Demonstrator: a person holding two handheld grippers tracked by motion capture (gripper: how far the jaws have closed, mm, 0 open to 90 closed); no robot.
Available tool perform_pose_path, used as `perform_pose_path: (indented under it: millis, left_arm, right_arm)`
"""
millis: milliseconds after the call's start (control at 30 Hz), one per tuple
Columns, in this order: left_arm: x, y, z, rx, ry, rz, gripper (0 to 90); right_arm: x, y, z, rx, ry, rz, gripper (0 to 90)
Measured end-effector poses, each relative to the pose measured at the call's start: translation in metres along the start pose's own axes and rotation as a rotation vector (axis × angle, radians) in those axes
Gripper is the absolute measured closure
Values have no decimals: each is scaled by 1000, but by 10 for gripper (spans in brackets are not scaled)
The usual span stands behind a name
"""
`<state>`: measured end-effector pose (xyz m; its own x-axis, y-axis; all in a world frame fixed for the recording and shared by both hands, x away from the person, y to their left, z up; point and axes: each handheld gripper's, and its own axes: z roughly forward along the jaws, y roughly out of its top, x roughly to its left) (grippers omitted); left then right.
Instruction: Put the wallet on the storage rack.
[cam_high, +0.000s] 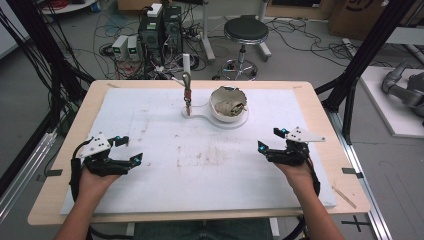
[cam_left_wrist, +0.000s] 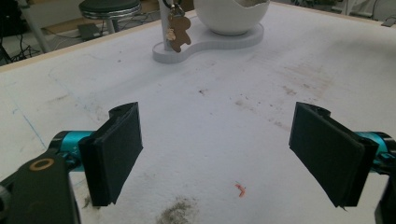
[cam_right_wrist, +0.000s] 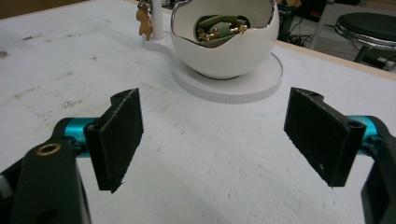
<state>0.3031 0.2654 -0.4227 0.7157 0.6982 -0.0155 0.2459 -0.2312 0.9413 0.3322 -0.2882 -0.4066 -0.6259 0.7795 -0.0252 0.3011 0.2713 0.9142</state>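
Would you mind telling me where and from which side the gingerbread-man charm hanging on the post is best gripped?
Probably by the charm's flat body, below its ring. It hangs freely beside the white post, faces exposed, so a pad on each face should hold it. Come from the left gripper's side, away from the egg-shaped bowl, then lift up off the hook.

grippers: 2 (cam_high: 127, 149) (cam_high: 272, 140) | egg-shaped bowl: 1 (cam_high: 227, 103) | gingerbread charm: 1 (cam_left_wrist: 177, 29) | stool: 1 (cam_high: 245, 31)

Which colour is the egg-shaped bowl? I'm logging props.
White bowl, seen best in the right gripper view.
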Motion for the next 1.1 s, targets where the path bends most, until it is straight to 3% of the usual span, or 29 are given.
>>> perform_pose_path:
  millis: [367,633,1100]
  left_arm:
    - [2,0,12,5,-44,2,171]
    - [2,0,10,2,-31,-1,171]
    - [1,2,13,3,-52,8,171]
  right_arm:
    - [0,-6,-5,4,-23,-4,202]
    - [-1,-6,-5,3,-27,-7,202]
    - [-3,-8,-5,17,-29,-5,202]
